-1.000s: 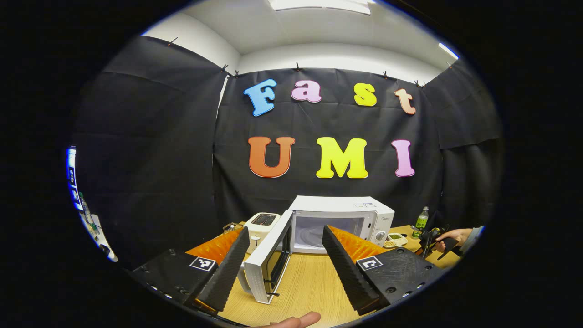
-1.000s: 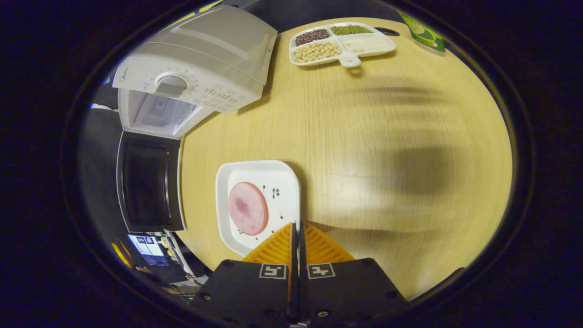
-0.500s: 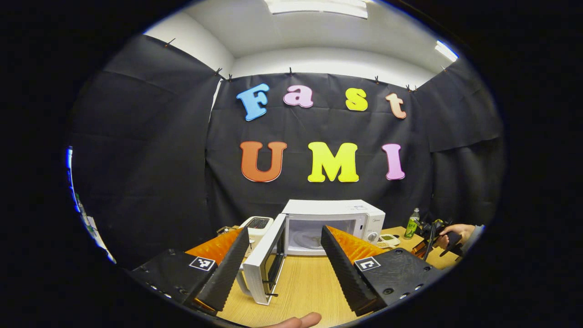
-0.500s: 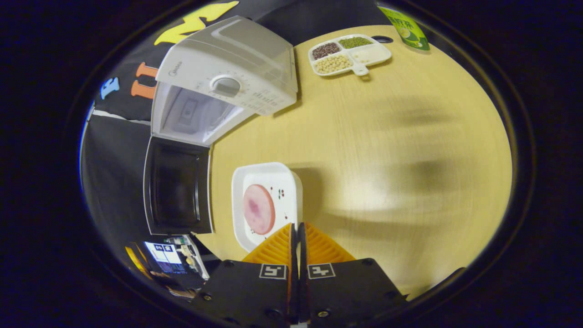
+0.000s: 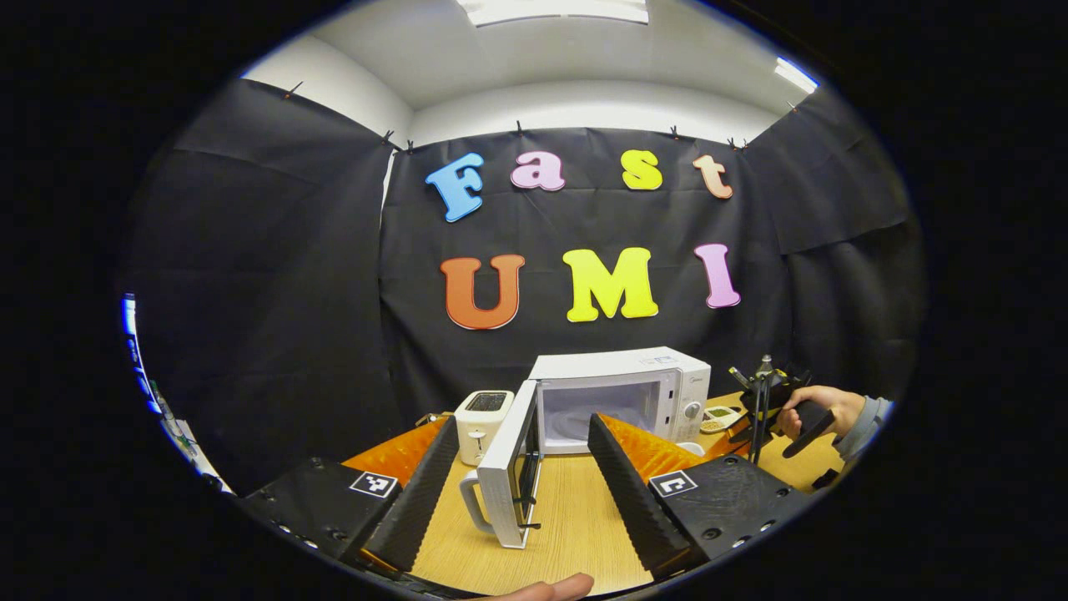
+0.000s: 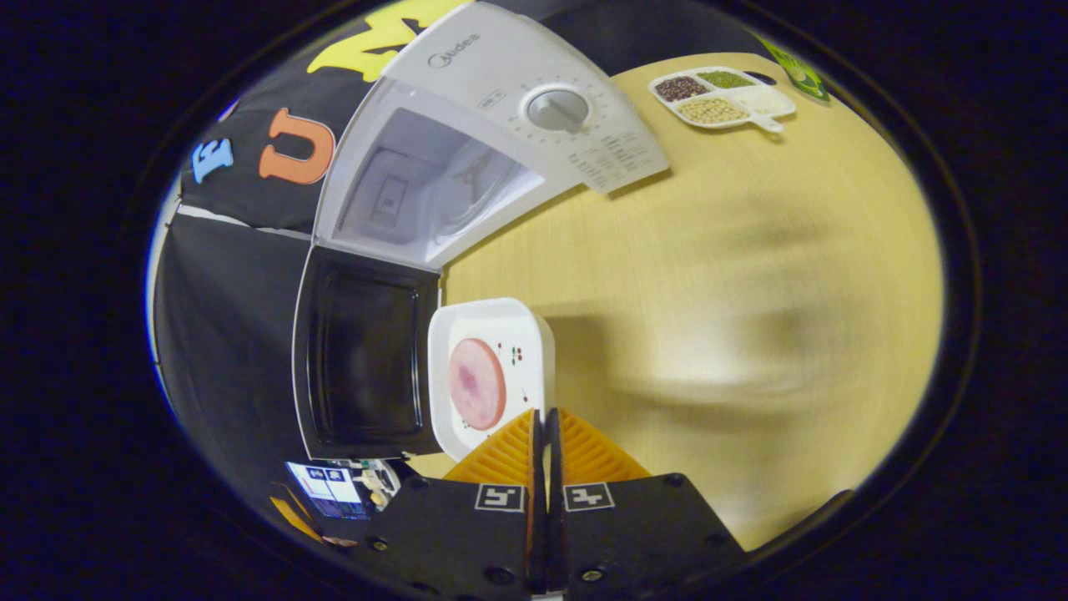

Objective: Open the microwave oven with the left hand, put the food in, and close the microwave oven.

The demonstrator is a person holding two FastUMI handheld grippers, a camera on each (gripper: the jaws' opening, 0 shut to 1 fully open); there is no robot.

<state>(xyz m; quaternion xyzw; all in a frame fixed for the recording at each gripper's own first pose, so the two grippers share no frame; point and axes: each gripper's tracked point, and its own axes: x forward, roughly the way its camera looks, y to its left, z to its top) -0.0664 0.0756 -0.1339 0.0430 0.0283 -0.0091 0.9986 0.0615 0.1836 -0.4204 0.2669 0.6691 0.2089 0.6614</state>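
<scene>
The white microwave (image 5: 622, 392) stands at the back of the wooden table with its door (image 5: 517, 476) swung open to the left. My left gripper (image 5: 521, 492) is open, a little in front of the door and touching nothing. My right gripper (image 6: 546, 415) is shut on the rim of a white square plate (image 6: 501, 330) that carries a round pink slice of meat (image 6: 477, 384). The plate hangs above the table beside the open door (image 6: 363, 355), below the empty cavity (image 6: 425, 188). In the left gripper view, the right gripper (image 5: 763, 401) and its hand (image 5: 813, 409) are right of the microwave.
A white toaster (image 5: 482, 413) stands left of the microwave. A divided tray of beans (image 6: 722, 96) and a green bottle (image 6: 797, 75) lie at the far right of the table (image 6: 709, 292). A fingertip (image 5: 542, 591) shows at the lower edge.
My right gripper has carried the plate closer to the microwave's open front, and the cavity now faces it more. The left gripper stays open and has shifted slightly; the door stays open.
</scene>
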